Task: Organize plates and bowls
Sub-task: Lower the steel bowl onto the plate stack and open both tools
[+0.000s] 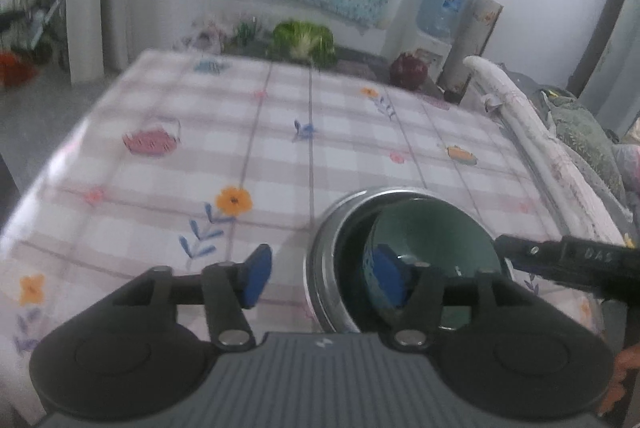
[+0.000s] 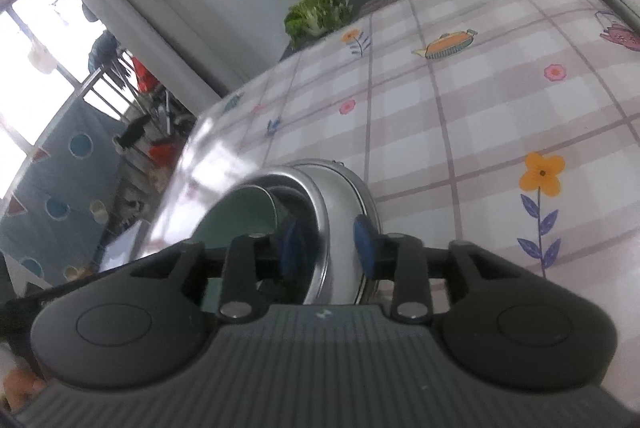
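Observation:
A steel bowl [image 1: 320, 248] stands on the checked tablecloth [image 1: 280, 156] near the front right, and a pale green bowl [image 1: 432, 228] sits tilted inside it. My left gripper [image 1: 322, 278] straddles the steel bowl's left wall, one blue pad [image 1: 386, 280] inside and the other outside, well clear of the metal; it is open. From the other side my right gripper [image 2: 329, 250] straddles the steel bowl's [image 2: 340, 204] wall with a gap at its inner pad [image 2: 294, 252], open too. The green bowl [image 2: 240, 216] shows behind it. The right gripper's black finger [image 1: 560, 256] reaches in at the right.
A cabbage [image 1: 304, 40] and a dark red object [image 1: 408, 70] lie beyond the table's far edge, with a water dispenser [image 1: 440, 8] behind. Rolled bedding [image 1: 520, 116] runs along the right side. The table's left edge [image 1: 60, 164] drops to the floor.

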